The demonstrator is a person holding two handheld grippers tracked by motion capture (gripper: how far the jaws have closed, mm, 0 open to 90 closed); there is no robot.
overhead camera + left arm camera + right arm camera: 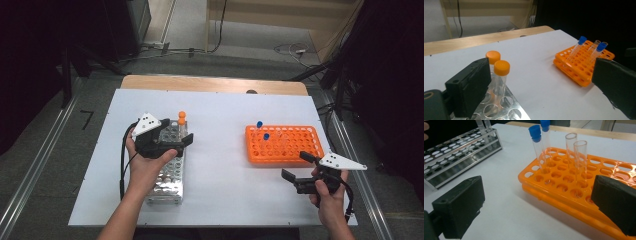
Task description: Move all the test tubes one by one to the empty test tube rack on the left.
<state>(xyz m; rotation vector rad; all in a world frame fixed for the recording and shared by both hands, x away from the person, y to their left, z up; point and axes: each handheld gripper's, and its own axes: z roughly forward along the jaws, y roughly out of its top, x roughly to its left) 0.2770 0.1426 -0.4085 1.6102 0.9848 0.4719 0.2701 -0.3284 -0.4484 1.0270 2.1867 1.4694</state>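
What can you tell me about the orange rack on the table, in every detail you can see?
The orange rack looks like plastic: a flat rectangular block in two layers, its top pierced by rows of round holes. It lies level on the white table's right half, near the right gripper, which does not touch it. It holds four upright clear tubes: two with blue caps, two open. Most holes are empty.

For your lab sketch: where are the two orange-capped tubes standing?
In the high view, the orange-capped tubes stand at the far end of the metal rack, table's left, beside the left gripper.
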